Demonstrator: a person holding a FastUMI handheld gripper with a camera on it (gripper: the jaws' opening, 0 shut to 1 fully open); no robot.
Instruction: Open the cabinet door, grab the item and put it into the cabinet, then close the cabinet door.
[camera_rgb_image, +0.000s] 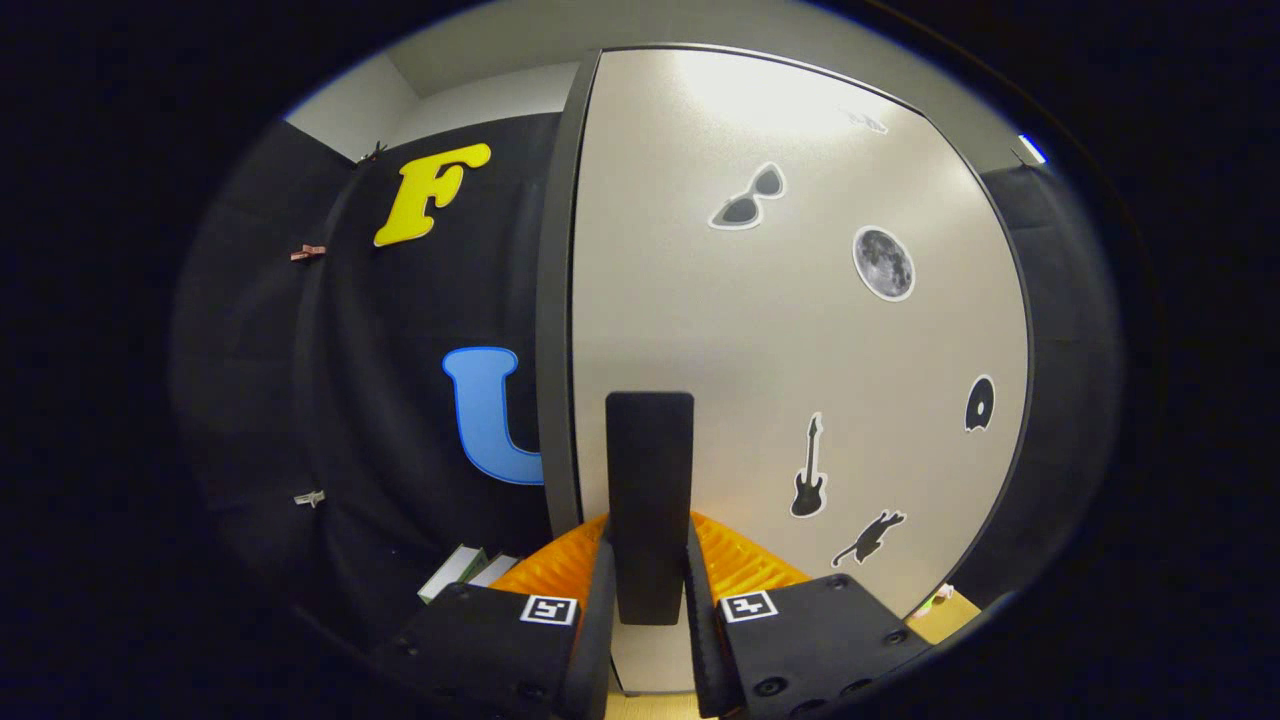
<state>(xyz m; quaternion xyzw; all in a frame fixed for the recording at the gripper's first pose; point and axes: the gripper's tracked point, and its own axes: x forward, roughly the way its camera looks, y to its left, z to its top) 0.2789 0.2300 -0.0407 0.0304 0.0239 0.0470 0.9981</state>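
Observation:
A pale cabinet door (790, 340) with several small stickers fills the space ahead of me. Its dark upright handle (649, 500) sticks out toward the camera and stands between my two fingers. My gripper (649, 585) is shut on this handle, with a finger (600, 590) pressed against each side of its lower half. The door's dark left edge (556, 300) runs top to bottom just left of the handle. Whether the door is swung open or flush with the cabinet I cannot tell. The item is hidden from me.
The booth's black cloth wall (400, 400) hangs to the left of the door. Low at its foot lie a couple of pale boxes (462, 572). A strip of wooden tabletop (945, 615) with small bits on it shows to the lower right.

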